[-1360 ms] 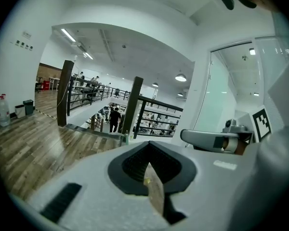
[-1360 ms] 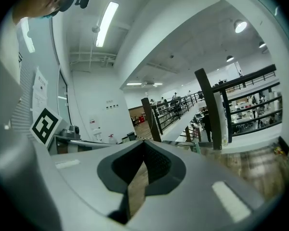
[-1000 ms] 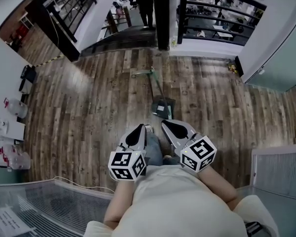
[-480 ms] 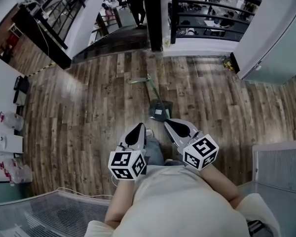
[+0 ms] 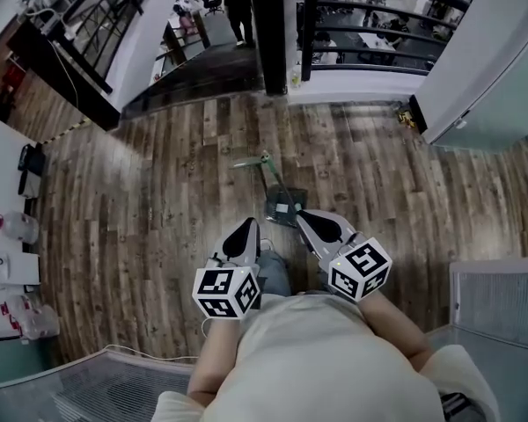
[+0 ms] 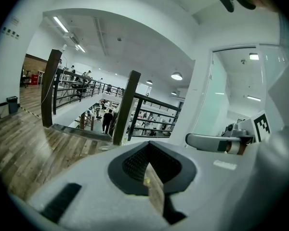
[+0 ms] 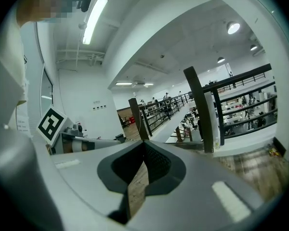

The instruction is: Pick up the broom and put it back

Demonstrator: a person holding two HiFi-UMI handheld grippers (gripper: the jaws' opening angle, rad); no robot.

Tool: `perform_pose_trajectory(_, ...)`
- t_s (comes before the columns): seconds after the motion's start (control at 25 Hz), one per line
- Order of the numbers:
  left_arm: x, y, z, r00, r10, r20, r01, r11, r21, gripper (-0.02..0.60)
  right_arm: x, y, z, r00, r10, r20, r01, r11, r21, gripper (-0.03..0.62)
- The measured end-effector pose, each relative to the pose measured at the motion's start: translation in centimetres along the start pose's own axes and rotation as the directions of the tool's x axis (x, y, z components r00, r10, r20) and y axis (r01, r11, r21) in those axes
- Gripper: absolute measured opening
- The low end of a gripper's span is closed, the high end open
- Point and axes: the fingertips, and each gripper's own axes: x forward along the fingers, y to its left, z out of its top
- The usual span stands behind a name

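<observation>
Wood-plank floor [image 5: 158,192] carries the broom [image 5: 280,207], lying flat just ahead of the right gripper [image 5: 303,215]. That gripper and the left gripper [image 5: 248,226] are clenched empty, probably because neither has reached it yet.

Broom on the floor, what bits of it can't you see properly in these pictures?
- Head view: the broom is small and far; its bristles cannot be made out, and the right gripper overlaps the edge of its dark head.
- Left gripper view: no broom shows; the left gripper fills the bottom and hides the floor ahead.
- Right gripper view: the same; that gripper's own body blocks the floor.
</observation>
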Motion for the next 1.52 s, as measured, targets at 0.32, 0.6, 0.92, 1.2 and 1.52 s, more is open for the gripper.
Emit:
perform_pose_trajectory(0.32,3.8,3.5,2.6,1.0,-0.011,-0.027,0.011,1.0,0.0,0.006,4.4,-3.3,1.5,0.999,-0.038,-0.021,0.038,0.999,0.0,0.005)
perform_pose_trajectory(0.6,6.8,7.0,4.2,0.997,-0.04,-0.061,0.04,0.999,0.005,0.006,8.4,-5.4,1.8,0.996,-0.086,-0.038,0.086,0.996,-0.009,0.006)
perform_pose_trajectory(0.92,10.2,10.2,5.1,0.992,-0.086,-0.096,0.089,0.996,0.022,0.006,12.6,-8.2,0.8,0.987,-0.142,-0.077,0.139,0.989,-0.042,0.006)
perform_pose_trajectory(1.2,12.9,12.7,4.4,0.984,-0.104,-0.144,0.109,0.994,0.023,0.006,15.3,-10.8,-1.8,0.974,-0.181,-0.133,0.176,0.983,-0.052,0.03)
perform_pose_trajectory(1.52,15.1,15.2,3.4,0.978,-0.105,-0.178,0.109,0.994,0.009,0.006,17.4,-13.8,-4.9,0.954,-0.217,-0.204,0.21,0.976,-0.056,0.065)
